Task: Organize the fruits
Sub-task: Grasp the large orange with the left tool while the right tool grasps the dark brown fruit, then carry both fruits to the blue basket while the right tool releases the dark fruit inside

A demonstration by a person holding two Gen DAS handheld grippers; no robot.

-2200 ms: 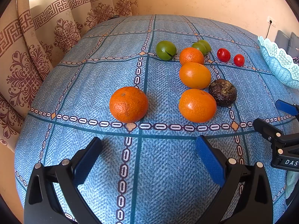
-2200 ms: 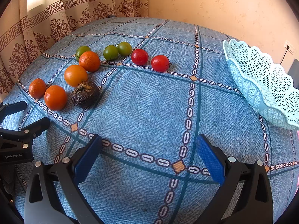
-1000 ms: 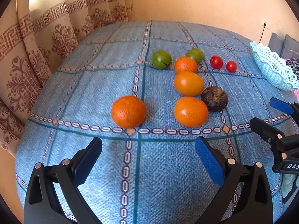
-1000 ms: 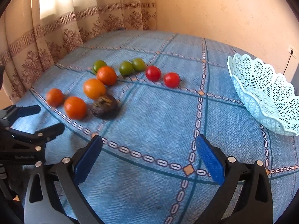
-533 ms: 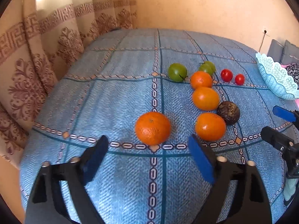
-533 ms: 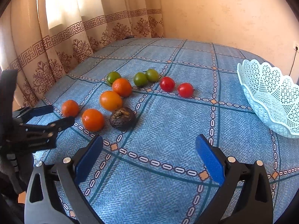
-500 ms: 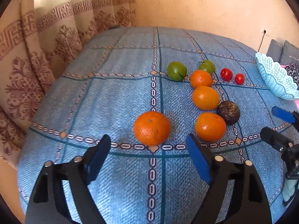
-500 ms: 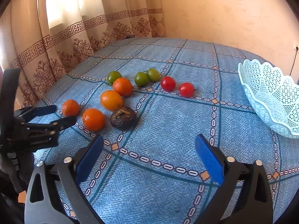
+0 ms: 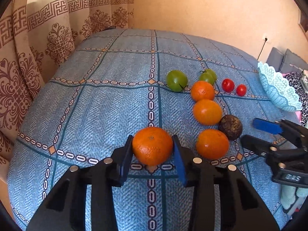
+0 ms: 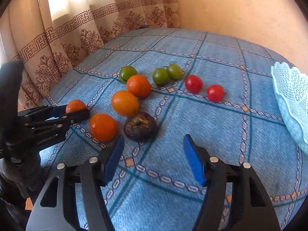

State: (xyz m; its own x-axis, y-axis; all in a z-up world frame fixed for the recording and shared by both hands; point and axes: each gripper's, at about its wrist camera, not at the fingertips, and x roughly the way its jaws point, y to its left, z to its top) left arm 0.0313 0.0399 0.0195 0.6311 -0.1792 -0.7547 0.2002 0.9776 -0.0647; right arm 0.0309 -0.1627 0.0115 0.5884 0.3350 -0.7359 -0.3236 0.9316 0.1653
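From the left wrist view, the left tool (image 9: 153, 150) has just been closing, and its blue pads now press on either side of the nearest orange (image 9: 152, 146), which sits on the blue patterned cloth (image 9: 107, 104) and stands apart from the other fruit. Taking the dark brown fruit (image 9: 230, 127) as landmark: a second orange (image 9: 212, 144) lies just beside it on the near side, a third (image 9: 207, 112) touches it on the far side, and a fourth (image 9: 202, 90) lies beyond that one. Three green fruits, one large (image 9: 176, 80) and a touching pair (image 9: 208, 77), lie farther still, with two red tomatoes (image 9: 228, 85) beyond the dark fruit to its right. The light blue lace basket (image 9: 277, 90) stands well to its right, at the cloth's edge. The right tool's fingers (image 9: 266, 126) reach in just right of the dark fruit.

From the right wrist view, the right tool (image 10: 153, 155) hovers released, with nothing between its pads; its jaws have just been closing partway. The dark brown fruit (image 10: 140, 126) lies just ahead of it. Left of that fruit, the left tool (image 10: 76, 111) clenches the gripped orange (image 10: 75, 105).
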